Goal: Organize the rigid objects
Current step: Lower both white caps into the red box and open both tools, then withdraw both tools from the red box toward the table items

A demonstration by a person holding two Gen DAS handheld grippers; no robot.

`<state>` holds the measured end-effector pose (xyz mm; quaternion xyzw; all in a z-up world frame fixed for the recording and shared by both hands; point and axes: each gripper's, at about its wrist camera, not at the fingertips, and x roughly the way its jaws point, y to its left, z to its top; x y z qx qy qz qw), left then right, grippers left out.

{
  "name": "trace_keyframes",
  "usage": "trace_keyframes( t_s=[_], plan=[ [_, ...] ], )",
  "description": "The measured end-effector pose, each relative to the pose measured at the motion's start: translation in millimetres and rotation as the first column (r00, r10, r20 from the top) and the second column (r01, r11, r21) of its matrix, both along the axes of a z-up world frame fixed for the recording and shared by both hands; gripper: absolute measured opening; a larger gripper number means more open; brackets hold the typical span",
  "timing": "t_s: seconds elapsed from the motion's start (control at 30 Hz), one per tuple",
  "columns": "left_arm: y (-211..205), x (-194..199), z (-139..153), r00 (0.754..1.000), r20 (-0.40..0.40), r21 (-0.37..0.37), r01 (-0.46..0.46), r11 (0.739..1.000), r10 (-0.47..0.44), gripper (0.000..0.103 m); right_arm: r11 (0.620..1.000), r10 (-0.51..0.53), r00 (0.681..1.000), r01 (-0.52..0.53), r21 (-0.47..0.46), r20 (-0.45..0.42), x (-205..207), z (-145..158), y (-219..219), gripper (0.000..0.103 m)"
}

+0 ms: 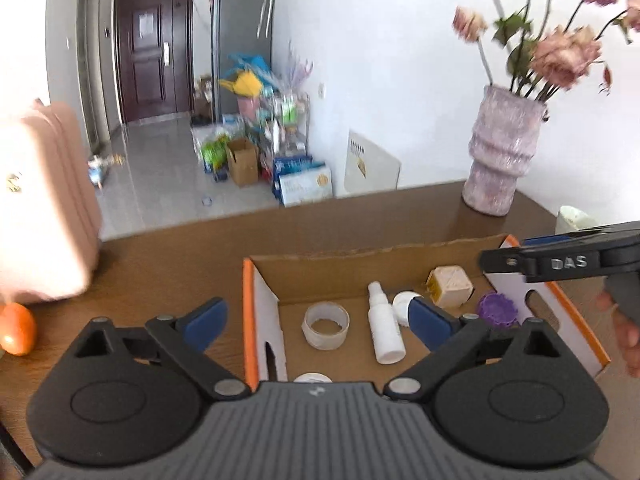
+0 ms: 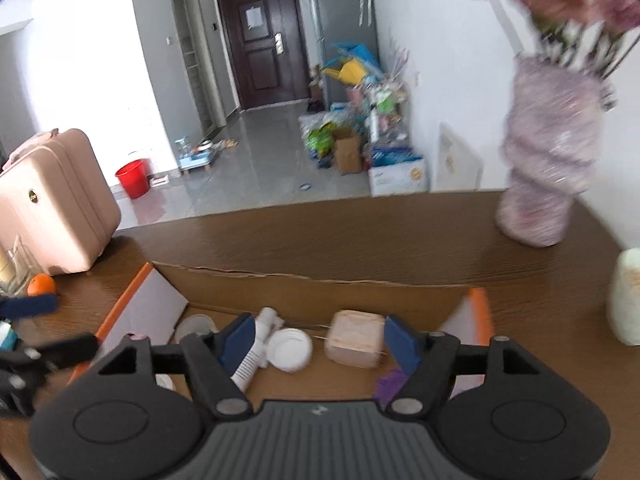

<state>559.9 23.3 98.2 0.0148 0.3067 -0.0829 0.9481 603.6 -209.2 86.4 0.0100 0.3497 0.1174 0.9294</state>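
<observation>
While both tools hang over the cardboard box (image 1: 400,258), neither grips anything. At the bottom of the left wrist view, the left tool (image 1: 316,320) stands spread wide, its blue pads apart on either side of the tape roll (image 1: 325,326) and the white spray bottle (image 1: 385,330), touching neither. At the bottom of the right wrist view, the right tool (image 2: 318,338) is partly spread over the box, with the white cap (image 2: 289,349) and the beige cube (image 2: 355,338) lying in the gap, untouched. A purple lid (image 1: 498,310) lies near the box's right wall in the left view. All of these rest on the box floor.

The box's torn back edge runs across the middle of both views, orange trim marking its side walls. Beyond it, bare brown table (image 2: 340,228) stretches to the far edge. A pink vase (image 1: 502,152) stands upper right, a pink suitcase (image 2: 56,200) at the left, an orange (image 1: 16,328) below it.
</observation>
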Motion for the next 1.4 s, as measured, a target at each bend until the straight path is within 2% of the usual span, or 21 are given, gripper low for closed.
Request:
trace_keyframes(
  t_s=[0.13,0.27,0.43,0.53,0.6,0.8,0.93,1.1,1.23,1.4],
  plan=[
    [-0.9,-37.3,22.0,0.994,0.097,-0.019,-0.038,0.999,0.04,0.103,0.999,-0.018,0.998,0.021,-0.047,0.068,-44.0,21.4,-16.8,0.081],
    [-7.0,-76.0,32.9,0.976,0.207,-0.027,-0.069,0.997,0.073,0.103,0.998,-0.032,0.992,0.037,-0.042,0.126,-87.6,33.9,-28.5,0.083],
    [-16.9,-120.3,32.9,0.954,0.291,-0.013,-0.068,0.998,0.069,0.103,0.998,-0.047,0.976,0.056,-0.039,0.213,-138.8,39.5,-36.9,0.095],
    [-20.9,-147.2,22.8,0.927,0.362,-0.028,-0.098,0.995,0.101,0.103,0.997,-0.044,0.96,0.061,-0.051,0.277,-168.6,36.3,-37.0,0.097],
    [-22.6,-162.8,14.8,0.92,0.374,-0.04,-0.113,0.993,0.12,0.103,0.998,-0.049,0.947,0.062,-0.031,0.317,-187.1,33.7,-37.4,0.097],
    [-19.8,-209.0,-2.4,0.921,0.356,-0.093,-0.136,0.986,0.16,0.103,0.998,-0.058,0.9,0.058,0.013,0.433,-250.3,13.8,-41.7,0.102],
    [-19.2,-254.5,-12.3,0.917,0.371,-0.083,-0.123,0.989,0.145,0.103,0.998,-0.062,0.885,0.066,0.007,0.462,-291.1,-3.1,-41.5,0.103],
    [-18.9,-322.6,-29.8,0.904,0.411,-0.101,-0.086,0.991,0.121,0.103,0.998,-0.053,0.875,0.056,0.009,0.481,-352.7,-30.0,-41.9,0.103],
    [-21.0,-373.8,-45.5,0.893,0.43,-0.108,-0.098,0.989,0.135,0.103,0.999,-0.037,0.879,0.042,0.001,0.475,-399.2,-49.0,-36.0,0.103],
    [-27.2,-421.5,-60.1,0.884,0.444,-0.056,-0.134,0.989,0.145,0.103,0.999,-0.037,0.883,0.03,0.022,0.468,-452.1,-65.9,-37.1,0.103]
  ],
)
